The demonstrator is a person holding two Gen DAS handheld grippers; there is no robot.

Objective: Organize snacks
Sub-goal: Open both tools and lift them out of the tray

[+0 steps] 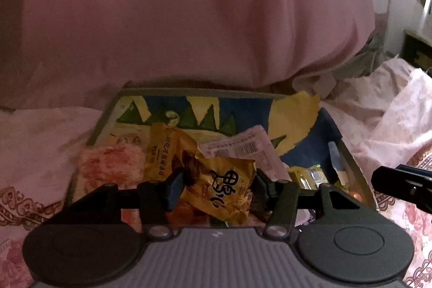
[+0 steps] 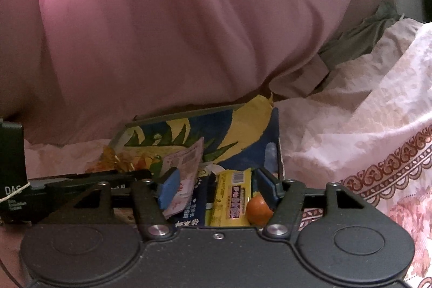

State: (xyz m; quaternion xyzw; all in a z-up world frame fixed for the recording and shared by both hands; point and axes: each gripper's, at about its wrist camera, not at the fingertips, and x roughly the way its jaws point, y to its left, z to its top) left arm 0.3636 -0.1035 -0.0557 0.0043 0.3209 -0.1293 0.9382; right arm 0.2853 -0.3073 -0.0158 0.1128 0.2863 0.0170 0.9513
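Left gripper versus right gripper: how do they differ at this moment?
The left gripper has its jaws pressed on a crumpled yellow snack packet; the right gripper grips nothing, its jaws open. The left holds its packet above the patterned box; the right hovers over a yellow pack and orange inside.

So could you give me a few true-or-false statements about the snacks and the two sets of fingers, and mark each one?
1. The left gripper holds a yellow snack packet between its fingers. True.
2. The right gripper is clamped on the orange fruit. False: its fingers stand apart with nothing pressed between them; the fruit lies below, by the right-hand finger.
3. The snacks sit in a box with a blue, yellow and green pattern. True.
4. The box rests on a bare wooden table. False: it rests on pink floral bedding.
5. A large pink pillow lies behind the box. True.
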